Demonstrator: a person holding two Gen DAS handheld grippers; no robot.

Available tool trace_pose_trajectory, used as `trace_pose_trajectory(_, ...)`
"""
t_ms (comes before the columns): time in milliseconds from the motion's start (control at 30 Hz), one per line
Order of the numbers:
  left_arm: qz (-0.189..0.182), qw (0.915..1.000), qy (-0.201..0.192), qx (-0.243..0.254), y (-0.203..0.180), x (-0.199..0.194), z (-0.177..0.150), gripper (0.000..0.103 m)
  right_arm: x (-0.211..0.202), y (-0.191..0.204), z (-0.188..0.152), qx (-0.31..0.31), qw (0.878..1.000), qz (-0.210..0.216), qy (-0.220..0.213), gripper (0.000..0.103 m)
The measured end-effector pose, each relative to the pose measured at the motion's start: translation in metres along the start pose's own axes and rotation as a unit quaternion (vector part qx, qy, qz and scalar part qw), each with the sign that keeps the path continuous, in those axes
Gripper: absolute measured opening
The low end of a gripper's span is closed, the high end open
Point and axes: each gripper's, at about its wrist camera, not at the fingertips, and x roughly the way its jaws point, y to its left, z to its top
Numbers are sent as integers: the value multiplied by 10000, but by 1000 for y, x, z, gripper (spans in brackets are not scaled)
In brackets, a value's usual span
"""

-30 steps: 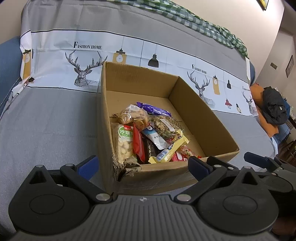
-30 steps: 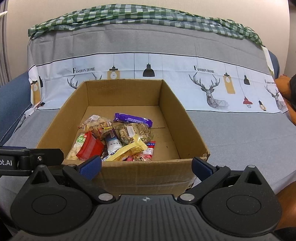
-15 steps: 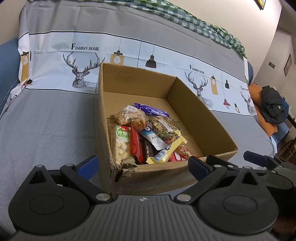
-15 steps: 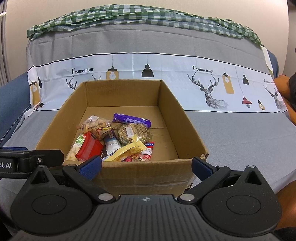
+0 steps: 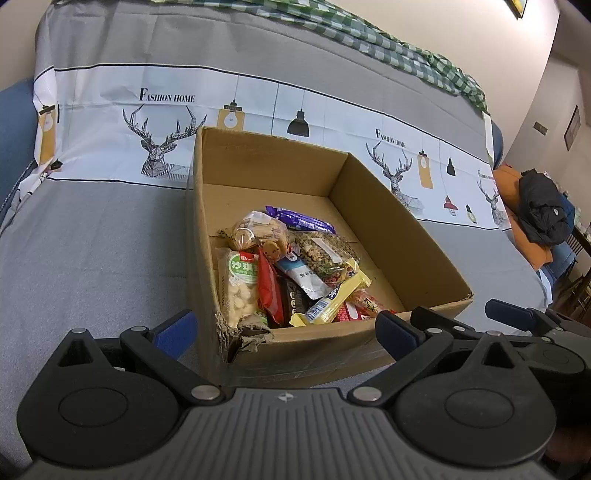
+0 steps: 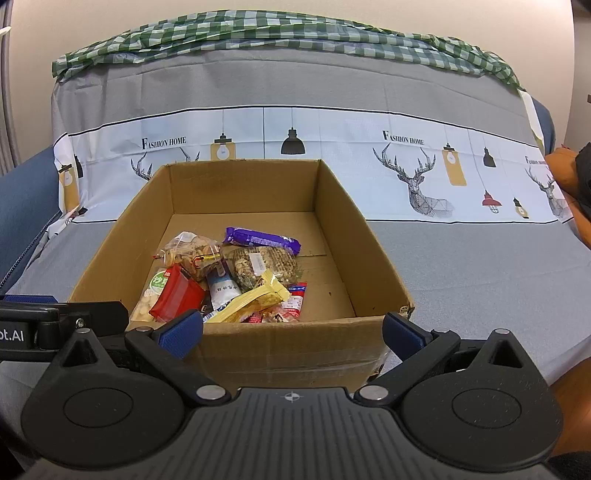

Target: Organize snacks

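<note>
An open cardboard box [image 5: 399, 225] [image 6: 354, 229] sits on a grey cloth-covered surface. Several snack packets lie piled in its near left part: a purple bar [image 6: 262, 239], a clear nut bag [image 6: 190, 251], a granola pack [image 6: 266, 264], a red packet [image 6: 177, 295], a yellow packet [image 6: 255, 301] and a green-labelled white pack [image 5: 242, 284]. My left gripper [image 5: 286, 328] is open and empty, just before the box's near wall. My right gripper [image 6: 291, 332] is open and empty at the same near wall.
The cloth has a white band with deer and lamp prints [image 6: 417, 184]. A green checked cloth [image 6: 295, 33] lies along the back. A dark jacket on an orange cushion [image 5: 543, 214] sits at the right. The box's near left corner is torn [image 5: 240, 332].
Both views have drifted slightly; the box sits a touch lower and nearer in the left wrist view. Both grippers stay open and empty.
</note>
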Motion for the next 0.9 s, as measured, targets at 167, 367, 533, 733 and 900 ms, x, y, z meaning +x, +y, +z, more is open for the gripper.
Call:
trace_pose_trajectory(167,-7,10000,-2,3,0,0,0,103,0,0,0,-4,10000,-4,0,102)
trace_pose_trajectory(367,-15,10000,-9,3,-1,0,0,103,0,0,0,-2,10000,1,2,102)
trace_pose_trajectory(533,-47,10000,-26,20,0,-1,0,103,0,0,0,0,10000,1,2,102)
trace_pose_trajectory(733,-73,10000,-44,32,1,-2,0,103,0,0,0,9,10000,-2,8,102)
trace_pose_trajectory(900,-84,9999,-54,62,1,-2,0,103,0,0,0,34,10000,-3,18,102)
